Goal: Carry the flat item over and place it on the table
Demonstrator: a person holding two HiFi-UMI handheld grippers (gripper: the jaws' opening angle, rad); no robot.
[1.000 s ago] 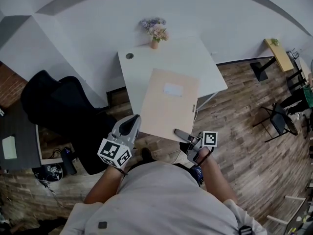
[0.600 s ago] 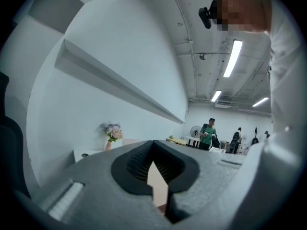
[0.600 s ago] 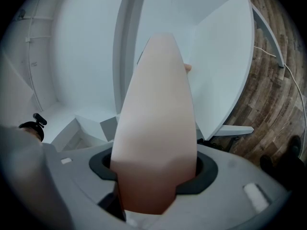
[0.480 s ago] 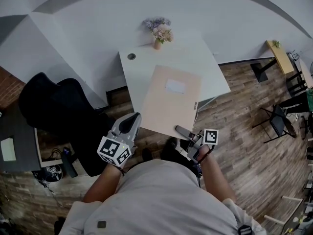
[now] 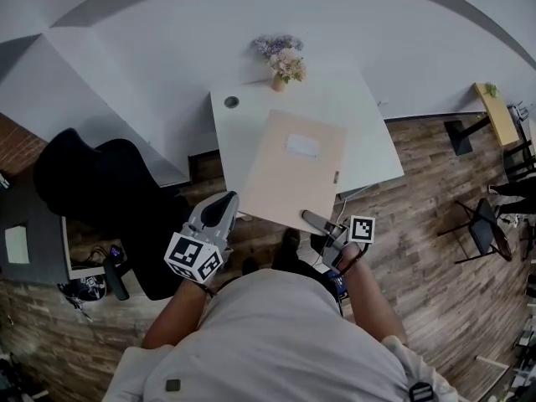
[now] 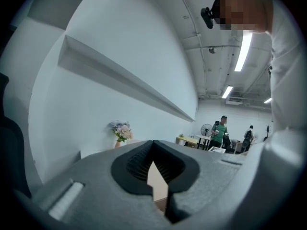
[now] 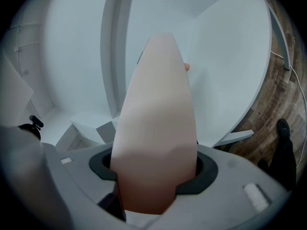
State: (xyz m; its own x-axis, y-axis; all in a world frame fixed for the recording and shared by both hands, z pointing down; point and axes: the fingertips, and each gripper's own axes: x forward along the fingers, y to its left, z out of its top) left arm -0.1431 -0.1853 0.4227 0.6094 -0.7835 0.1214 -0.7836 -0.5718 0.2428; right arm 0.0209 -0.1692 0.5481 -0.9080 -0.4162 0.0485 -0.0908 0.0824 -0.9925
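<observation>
A flat beige board [image 5: 293, 170] with a small white label hangs level over the near part of the white table [image 5: 243, 128]. Both grippers grip its near edge. My left gripper [image 5: 228, 211] is shut on the near left corner; in the left gripper view only a beige sliver [image 6: 157, 182] shows between the black pads. At the near right corner my right gripper [image 5: 310, 219] is shut on the board, which runs away from the jaws as a wide beige sheet [image 7: 156, 128] over the tabletop [image 7: 230, 71].
A vase of flowers [image 5: 285, 59] stands at the table's far edge, by a round cable hole [image 5: 231, 102]. A black office chair [image 5: 100, 191] sits left of the table. At right are a yellow bench [image 5: 498, 111] and a black chair [image 5: 490, 224]. People stand far off [image 6: 221, 131].
Both grippers and the board have moved toward the table. The board's far end now reaches further over the tabletop. The grip is unchanged.
</observation>
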